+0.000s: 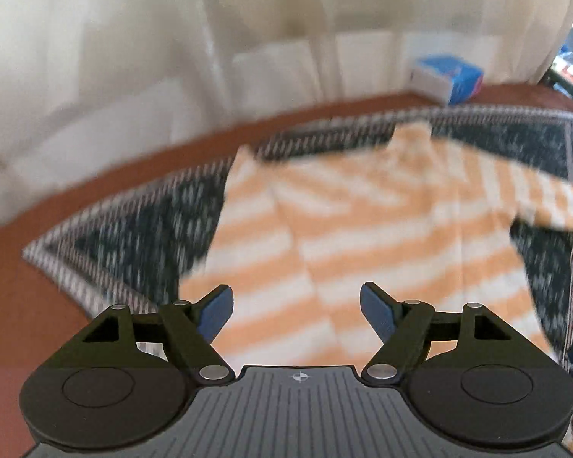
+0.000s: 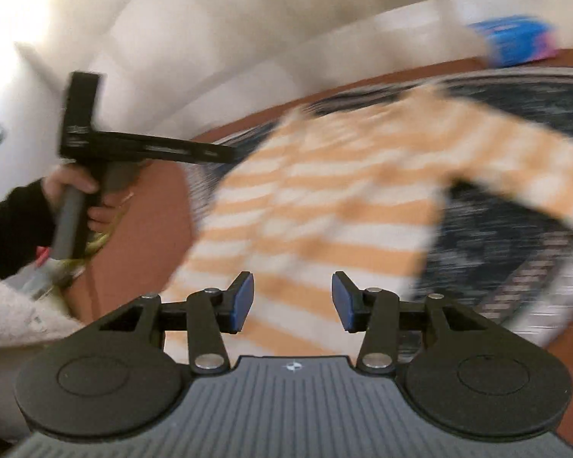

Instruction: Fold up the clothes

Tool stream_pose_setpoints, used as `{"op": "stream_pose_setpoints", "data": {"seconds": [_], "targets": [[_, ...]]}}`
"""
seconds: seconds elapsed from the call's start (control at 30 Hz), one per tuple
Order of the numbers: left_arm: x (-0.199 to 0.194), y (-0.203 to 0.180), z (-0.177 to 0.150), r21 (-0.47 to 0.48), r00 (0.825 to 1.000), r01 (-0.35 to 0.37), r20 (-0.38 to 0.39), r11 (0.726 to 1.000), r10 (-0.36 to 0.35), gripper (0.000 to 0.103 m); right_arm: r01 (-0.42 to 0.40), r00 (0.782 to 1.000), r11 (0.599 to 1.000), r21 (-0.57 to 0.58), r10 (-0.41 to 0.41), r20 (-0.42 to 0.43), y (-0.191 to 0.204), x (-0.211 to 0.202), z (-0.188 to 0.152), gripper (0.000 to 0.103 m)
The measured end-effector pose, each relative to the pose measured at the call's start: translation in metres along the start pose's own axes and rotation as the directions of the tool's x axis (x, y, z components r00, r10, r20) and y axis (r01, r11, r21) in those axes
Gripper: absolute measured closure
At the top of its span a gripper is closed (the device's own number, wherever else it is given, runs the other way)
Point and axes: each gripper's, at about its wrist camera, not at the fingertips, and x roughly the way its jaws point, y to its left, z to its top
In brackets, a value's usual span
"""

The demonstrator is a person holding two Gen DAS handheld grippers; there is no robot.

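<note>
One striped shirt on patterned cloth, both grippers (left gripper, right gripper) spread, empty

Both views are bright with soft daylight glowing through the pale curtain across the top of the frame, which is nearly washed out. Motion blur smears the striped shirt and patterned cloth, worse in the right wrist view. Only the near black hardware at the bottom is sharp. Fisheye bending curves the edges; corners go dark.
</note>
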Motion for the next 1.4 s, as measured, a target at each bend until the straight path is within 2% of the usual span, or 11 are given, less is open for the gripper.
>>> {"op": "stream_pose_setpoints", "data": {"seconds": [0.23, 0.4, 0.57, 0.6, 0.63, 0.83, 1.07, 1.13, 1.23, 1.3, 1.4], "targets": [[0.005, 0.003, -0.027, 0.0, 0.998, 0.066, -0.002, 0.998, -0.066, 0.021, -0.124, 0.981, 0.992, -0.02, 0.12, -0.155, 0.058, 0.064, -0.025, 0.053], [0.0, 0.024, -0.04, 0.056, 0.992, 0.117, 0.047, 0.992, -0.12, 0.02, -0.02, 0.98, 0.999, -0.047, 0.011, -0.199, 0.083, 0.099, -0.041, 0.055], [-0.019, 0.07, -0.076, 0.115, 0.986, 0.144, 0.073, 0.983, -0.152, 0.02, 0.1, 0.974, 0.995, -0.024, -0.103, -0.204, 0.097, 0.114, -0.05, 0.063], [-0.022, 0.08, -0.084, 0.124, 0.986, 0.144, 0.069, 0.982, -0.153, 0.02, 0.124, 0.971, 0.992, -0.019, -0.125, -0.205, 0.099, 0.117, -0.052, 0.071], [-0.025, 0.09, -0.092, 0.133, 0.986, 0.144, 0.066, 0.981, -0.153, 0.02, 0.145, 0.967, 0.989, -0.015, -0.145, -0.209, 0.102, 0.12, -0.052, 0.097], [-0.053, 0.14, -0.133, 0.099, 0.974, 0.207, 0.07, 0.973, -0.214, 0.02, 0.126, 0.987, 0.991, 0.042, -0.121, -0.108, 0.137, 0.109, -0.012, 0.1], [-0.107, 0.133, -0.14, 0.11, 0.92, 0.324, 0.197, 0.94, -0.34, 0.016, 0.03, 0.996, 0.999, 0.02, -0.028, -0.083, 0.161, 0.135, 0.055, 0.1], [-0.109, 0.118, -0.139, 0.148, 0.923, 0.296, 0.209, 0.944, -0.322, 0.016, -0.001, 0.996, 1.0, 0.009, 0.002, -0.094, 0.165, 0.145, 0.069, 0.1], [-0.098, 0.096, -0.134, 0.166, 0.954, 0.155, 0.232, 0.974, -0.192, 0.016, -0.054, 0.993, 0.997, -0.046, 0.049, -0.105, 0.173, 0.157, 0.084, 0.1], [-0.089, 0.09, -0.129, 0.152, 0.963, 0.077, 0.244, 0.985, -0.113, 0.016, -0.082, 0.991, 0.993, -0.079, 0.073, -0.11, 0.178, 0.16, 0.091, 0.1], [-0.081, 0.089, -0.119, 0.129, 0.965, 0.071, 0.241, 0.989, -0.1, 0.016, -0.112, 0.987, 0.987, -0.111, 0.098, -0.128, 0.179, 0.158, 0.095, 0.1]]}}
